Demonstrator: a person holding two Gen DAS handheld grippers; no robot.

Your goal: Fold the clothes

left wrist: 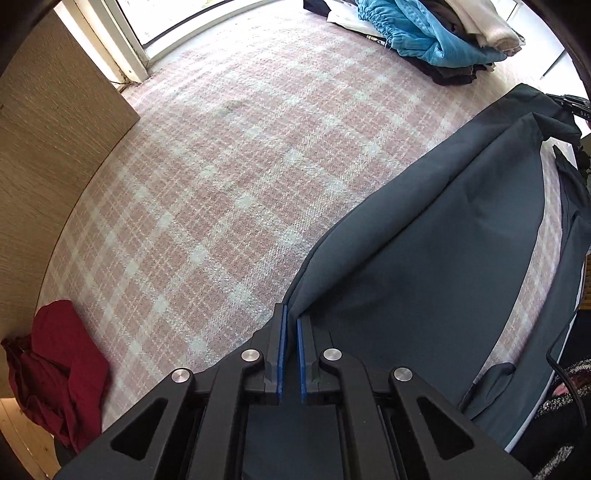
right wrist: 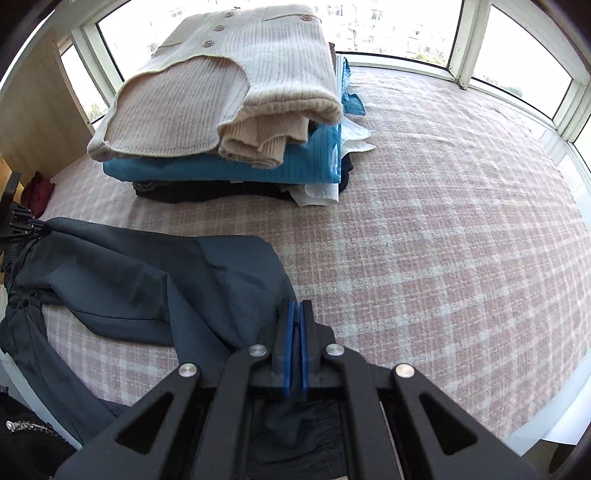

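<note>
A dark grey-blue garment (left wrist: 436,236) lies partly spread on the pink plaid blanket (left wrist: 229,177). My left gripper (left wrist: 291,314) is nearly closed on one edge of it; the fabric runs up between the blue pads (left wrist: 282,350). In the right wrist view the same garment (right wrist: 122,280) stretches to the left, with plaid showing through a gap. My right gripper (right wrist: 297,306) is shut on another bunched edge of it, with cloth hanging under the fingers. The left gripper (right wrist: 18,221) shows at the far left edge, holding the other end.
A stack of folded clothes (right wrist: 229,122), cream knit on top of blue, white and dark items, sits at the back; it also shows in the left wrist view (left wrist: 439,33). A red garment (left wrist: 55,373) lies by the wooden wall (left wrist: 44,147). Windows (right wrist: 388,26) ring the blanket.
</note>
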